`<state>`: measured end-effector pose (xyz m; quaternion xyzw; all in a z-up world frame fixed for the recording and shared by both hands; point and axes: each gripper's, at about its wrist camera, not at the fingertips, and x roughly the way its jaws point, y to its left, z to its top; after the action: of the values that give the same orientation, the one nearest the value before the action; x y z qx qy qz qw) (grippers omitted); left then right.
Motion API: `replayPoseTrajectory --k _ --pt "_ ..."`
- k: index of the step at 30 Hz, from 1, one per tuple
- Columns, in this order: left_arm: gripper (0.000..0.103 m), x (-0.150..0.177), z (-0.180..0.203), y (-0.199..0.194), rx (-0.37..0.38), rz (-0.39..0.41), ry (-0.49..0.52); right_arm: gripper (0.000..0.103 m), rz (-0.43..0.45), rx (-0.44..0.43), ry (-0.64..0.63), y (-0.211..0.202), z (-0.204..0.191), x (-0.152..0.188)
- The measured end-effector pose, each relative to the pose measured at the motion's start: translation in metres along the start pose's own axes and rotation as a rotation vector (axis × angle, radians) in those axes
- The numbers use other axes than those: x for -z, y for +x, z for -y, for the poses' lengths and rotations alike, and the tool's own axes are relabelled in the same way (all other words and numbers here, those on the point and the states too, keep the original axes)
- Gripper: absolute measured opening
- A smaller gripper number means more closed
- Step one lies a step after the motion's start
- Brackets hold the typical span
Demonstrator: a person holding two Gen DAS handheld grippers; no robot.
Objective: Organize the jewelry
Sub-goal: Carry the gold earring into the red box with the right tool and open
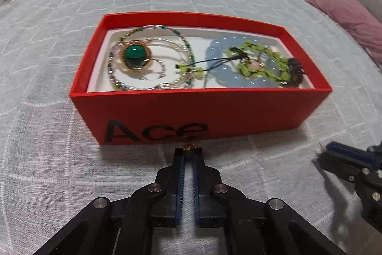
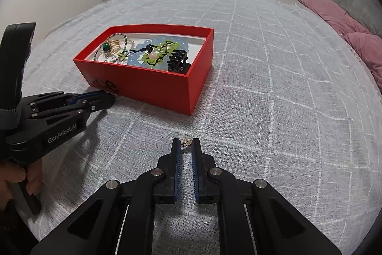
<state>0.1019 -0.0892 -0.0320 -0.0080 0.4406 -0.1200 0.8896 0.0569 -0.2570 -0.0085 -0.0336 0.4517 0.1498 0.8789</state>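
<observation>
Left gripper (image 1: 191,148): we see its jaws pinched together on a small gold piece (image 1: 191,147), tips just beside the near long wall of the red box (image 1: 203,111), under its black lettering.
Right gripper (image 2: 184,143): nearly closed, we hold a tiny gold trinket (image 2: 186,141) at the tips, near the box's front corner but apart from it.
Red box: lidless, on the grey checked bedspread (image 2: 274,87); green-stone pendant (image 1: 133,56), blue bead bracelet (image 1: 224,68) and green bead bracelet (image 1: 262,63) lie inside.
Open room: we see bare bedspread right of the box, up to the pink pillows (image 2: 346,25).
</observation>
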Motion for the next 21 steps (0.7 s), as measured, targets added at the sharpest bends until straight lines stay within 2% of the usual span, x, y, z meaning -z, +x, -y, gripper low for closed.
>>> replayPoseTrajectory --k 11,21 --pt "0.001 0.004 -0.006 -0.018 0.041 -0.002 -0.004 0.009 0.01 -0.003 0.007 -0.001 -0.003 -0.005" --pt "0.001 -0.002 -0.013 -0.054 0.064 0.064 -0.024 0.009 0.035 -0.026 0.014 -0.008 -0.009 -0.014"
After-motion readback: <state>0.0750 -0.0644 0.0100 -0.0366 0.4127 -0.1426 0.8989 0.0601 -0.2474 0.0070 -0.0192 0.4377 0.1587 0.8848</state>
